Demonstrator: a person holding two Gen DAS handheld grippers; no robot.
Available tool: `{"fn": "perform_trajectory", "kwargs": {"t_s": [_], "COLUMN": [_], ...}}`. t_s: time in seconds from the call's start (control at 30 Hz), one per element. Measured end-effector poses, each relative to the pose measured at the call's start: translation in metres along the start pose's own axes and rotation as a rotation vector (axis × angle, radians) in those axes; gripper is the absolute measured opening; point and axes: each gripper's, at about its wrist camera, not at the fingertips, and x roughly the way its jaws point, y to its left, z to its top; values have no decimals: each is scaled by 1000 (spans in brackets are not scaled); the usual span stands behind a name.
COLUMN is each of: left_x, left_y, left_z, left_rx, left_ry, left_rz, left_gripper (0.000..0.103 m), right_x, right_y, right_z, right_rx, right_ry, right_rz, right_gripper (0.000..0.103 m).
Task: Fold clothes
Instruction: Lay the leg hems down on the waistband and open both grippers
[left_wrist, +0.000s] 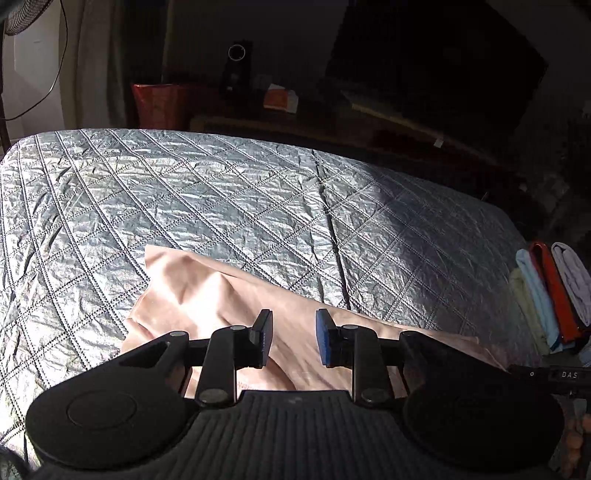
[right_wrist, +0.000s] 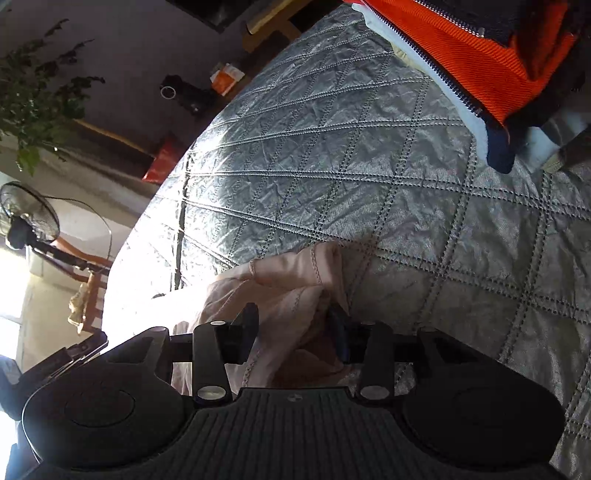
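Observation:
A pale pink garment (left_wrist: 207, 291) lies crumpled on the grey quilted bedspread (left_wrist: 184, 192), near its front edge. My left gripper (left_wrist: 293, 338) hovers just over the garment with its jaws a little apart and nothing pinched between the pads. In the right wrist view the same pink garment (right_wrist: 291, 280) bunches up between the fingers of my right gripper (right_wrist: 295, 332). Those jaws stand wider apart. A fold drapes over the blue-padded right finger (right_wrist: 341, 339) and hides most of it. The left finger does not press on the cloth.
A stack of folded clothes (left_wrist: 554, 295), orange, light blue and white, sits at the bed's right edge and fills the top right of the right wrist view (right_wrist: 480, 55). A standing fan (right_wrist: 26, 218), a red bin (left_wrist: 159, 105) and dark furniture stand beyond the bed.

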Motion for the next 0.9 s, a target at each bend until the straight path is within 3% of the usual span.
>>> {"fn": "perform_trajectory", "kwargs": {"t_s": [0.03,0.07,0.1,0.23,0.37,0.4,0.47,0.53,0.6,0.67,0.73,0.9], "left_x": [3,6,10,17,19,19,20,23,28,33,35,47], "left_y": [0,0,0,-4,-18,-23,-34,-46,-55,-64,-70,-77], "left_z": [-1,-3,-4,-7,-8,-10,-14,-19,-24,-30,-33,-41], "left_rx": [-3,-7,-10,10,96,121,173,231,269,302,327,369], "left_ry": [9,17,26,38,40,46,55,65,85,107,116,154], "left_rz": [-2,-4,-6,-3,-20,-38,-64,-70,-74,-82,-85,-66], "left_gripper": [22,22,22,22,22,22,22,23,23,23,23,25], "right_x": [0,-1,-1,-10,-27,-29,-30,-26,-22,-15,-10,-4], "right_y": [0,1,3,6,2,-1,-9,-15,-19,-15,-1,58], "right_z": [1,0,0,4,12,12,7,0,-6,-11,-13,-25], "right_rx": [0,-16,-33,-25,-12,-14,-19,-17,7,10,-52,-414], "right_ry": [-8,-21,-33,-113,-148,-141,-107,-71,-53,-54,-59,-18], "right_rz": [-3,-15,-27,36,64,60,20,12,56,121,159,163], "right_gripper": [44,22,10,10,20,21,35,39,41,54,53,51]}}
